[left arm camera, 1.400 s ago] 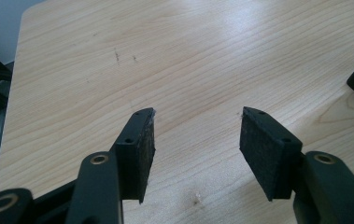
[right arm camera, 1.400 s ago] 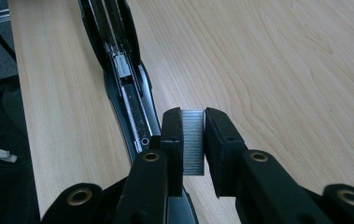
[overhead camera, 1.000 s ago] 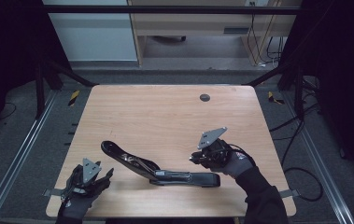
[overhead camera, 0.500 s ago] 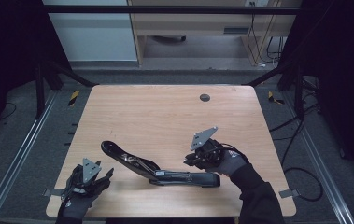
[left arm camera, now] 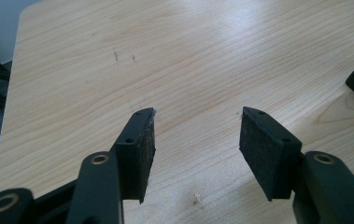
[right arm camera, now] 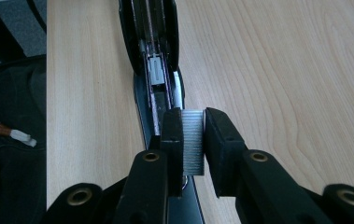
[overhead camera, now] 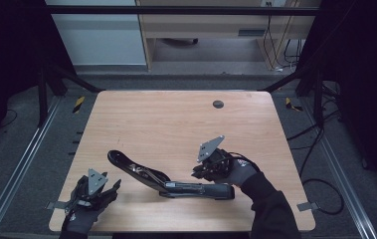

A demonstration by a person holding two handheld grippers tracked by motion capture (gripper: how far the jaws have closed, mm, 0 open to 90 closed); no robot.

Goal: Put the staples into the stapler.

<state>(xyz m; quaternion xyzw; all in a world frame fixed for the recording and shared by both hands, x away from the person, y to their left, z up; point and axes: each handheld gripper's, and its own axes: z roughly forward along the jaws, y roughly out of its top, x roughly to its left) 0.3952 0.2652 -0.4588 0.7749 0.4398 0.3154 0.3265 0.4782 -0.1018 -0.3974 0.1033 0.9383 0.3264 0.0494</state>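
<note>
light wooden table (overhead camera: pixel 176 124) with rounded corners, fine grain and a small dark round grommet (overhead camera: pixel 218 104) near its far edge. near the front edge, right of the middle, lies an opened black stapler (overhead camera: pixel 168 178): its flat base rests on the wood along that edge, while its curved glossy top arm rises toward the left. in the right gripper view the open metal magazine channel (right arm camera: pixel 153 70) runs away from the jaws, with a grey pusher block inside. the right gripper (right arm camera: pixel 194 140), held in a dark-gloved hand (overhead camera: pixel 243 172) above the right end of the base, pinches a silvery, finely ribbed strip of staples (right arm camera: pixel 193 142) between its matte black pads, directly over the channel. the left gripper (left arm camera: pixel 195 144) sits at the front left corner, its rough foam-faced pads spread apart over bare wood, holding nothing.
</note>
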